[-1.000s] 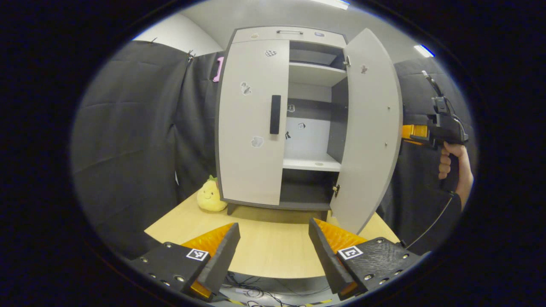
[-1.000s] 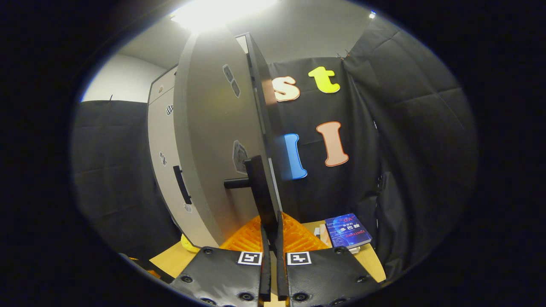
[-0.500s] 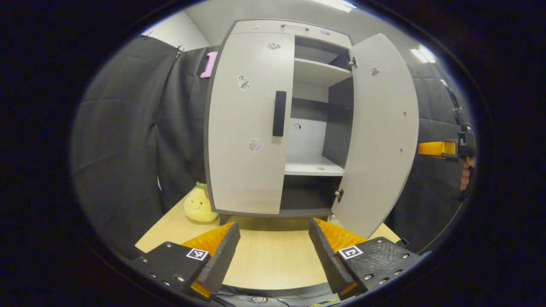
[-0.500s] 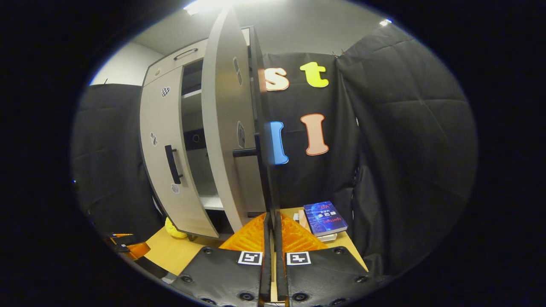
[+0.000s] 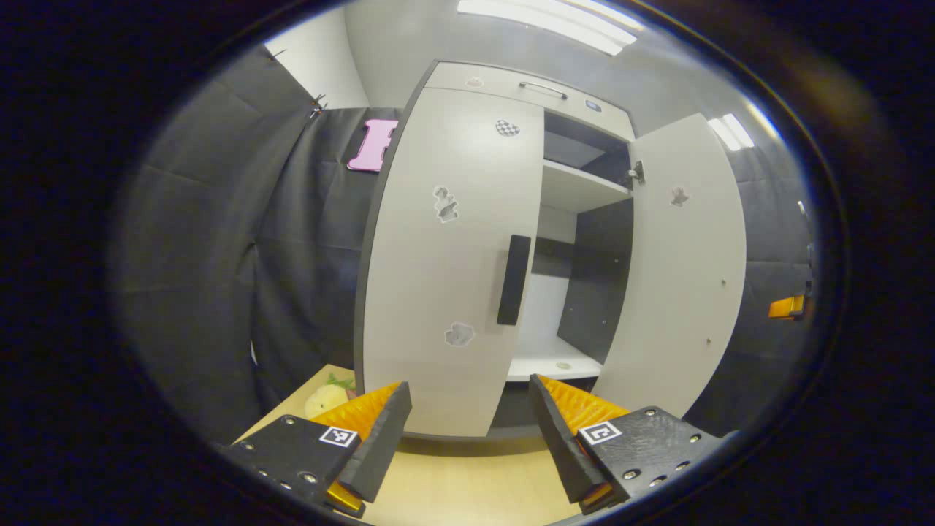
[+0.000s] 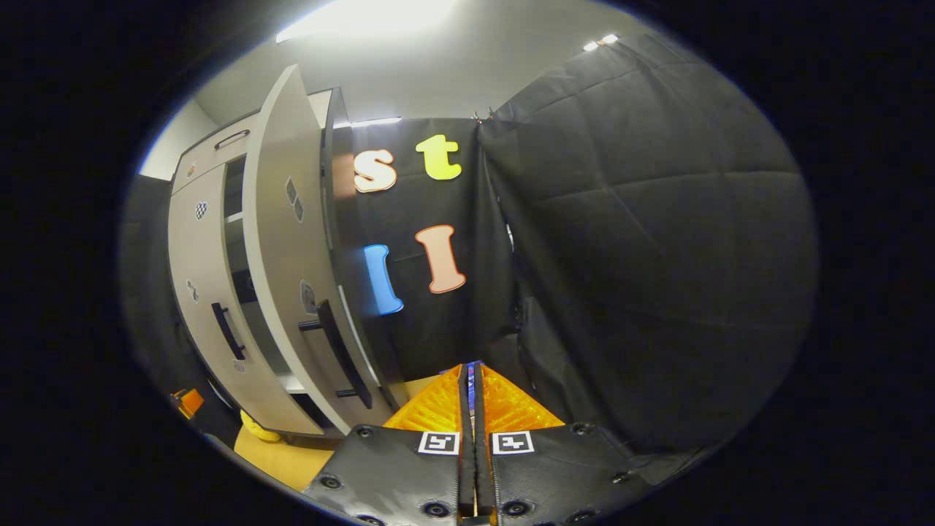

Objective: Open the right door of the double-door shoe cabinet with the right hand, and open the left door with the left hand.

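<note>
Black cloth is hung around a wooden table (image 5: 467, 489). Nearest, the left gripper (image 5: 469, 409) is held wide open and empty; the right gripper (image 6: 469, 438) is pressed closed on nothing. Beyond, the left door (image 5: 445, 263) is shut, the right door (image 5: 683, 270) swung open.

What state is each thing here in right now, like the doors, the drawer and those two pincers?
Right door: swung open.
Left door: closed, handle untouched.
Top drawer: closed.
Left gripper: open, holding nothing.
Right gripper: shut, empty, clear of the door.
</note>
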Demonstrator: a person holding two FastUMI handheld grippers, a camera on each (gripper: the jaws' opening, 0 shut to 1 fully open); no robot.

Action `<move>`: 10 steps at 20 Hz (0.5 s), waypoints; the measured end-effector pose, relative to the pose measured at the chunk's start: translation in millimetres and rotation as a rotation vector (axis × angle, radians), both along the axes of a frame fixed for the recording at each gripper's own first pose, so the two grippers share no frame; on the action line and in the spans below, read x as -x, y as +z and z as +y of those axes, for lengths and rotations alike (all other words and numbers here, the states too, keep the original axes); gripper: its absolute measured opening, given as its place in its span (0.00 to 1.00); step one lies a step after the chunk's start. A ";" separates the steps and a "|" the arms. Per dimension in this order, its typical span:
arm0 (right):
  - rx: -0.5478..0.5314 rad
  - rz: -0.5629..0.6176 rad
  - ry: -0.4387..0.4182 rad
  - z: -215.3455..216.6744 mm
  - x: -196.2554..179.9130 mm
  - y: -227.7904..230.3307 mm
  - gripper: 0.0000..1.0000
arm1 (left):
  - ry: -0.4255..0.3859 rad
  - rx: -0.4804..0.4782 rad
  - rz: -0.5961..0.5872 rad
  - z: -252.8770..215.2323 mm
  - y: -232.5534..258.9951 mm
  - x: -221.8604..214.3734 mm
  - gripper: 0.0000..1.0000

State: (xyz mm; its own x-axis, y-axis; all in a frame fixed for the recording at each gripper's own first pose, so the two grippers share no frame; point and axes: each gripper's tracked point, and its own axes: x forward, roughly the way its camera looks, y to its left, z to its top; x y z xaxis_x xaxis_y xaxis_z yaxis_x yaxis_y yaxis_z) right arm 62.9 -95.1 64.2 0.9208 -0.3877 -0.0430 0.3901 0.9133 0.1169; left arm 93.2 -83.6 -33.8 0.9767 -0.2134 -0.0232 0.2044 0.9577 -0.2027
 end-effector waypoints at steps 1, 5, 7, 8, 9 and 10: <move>0.020 -0.006 -0.041 -10.0 6.7 4.7 0.02 | -0.005 0.021 -0.011 -1.6 8.5 -9.5 0.94; 0.008 -0.007 -0.101 -34.0 -1.4 0.4 0.08 | -0.008 0.050 -0.043 -15.0 31.4 -52.2 0.94; 0.046 0.021 -0.120 -53.4 -14.3 -7.7 0.00 | -0.002 0.028 -0.052 -24.3 38.1 -73.8 0.94; 0.063 0.026 -0.110 -60.5 -24.7 -8.3 0.08 | 0.009 0.015 -0.055 -28.5 39.5 -83.8 0.94; 0.073 0.033 -0.101 -66.8 -35.7 -10.1 0.09 | 0.027 0.008 -0.054 -32.4 41.5 -93.9 0.94; 0.075 0.042 -0.076 -69.0 -49.4 -12.5 0.16 | 0.048 0.006 -0.050 -36.6 43.2 -100.4 0.94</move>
State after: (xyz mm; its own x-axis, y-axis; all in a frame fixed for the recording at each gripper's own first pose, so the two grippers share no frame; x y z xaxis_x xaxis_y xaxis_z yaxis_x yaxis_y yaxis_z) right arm 112.3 -164.1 51.7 0.8867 -0.4597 -0.0488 0.4614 0.8866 0.0313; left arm 193.6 -120.1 9.4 0.9857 -0.1666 0.0267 0.1685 0.9653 -0.1994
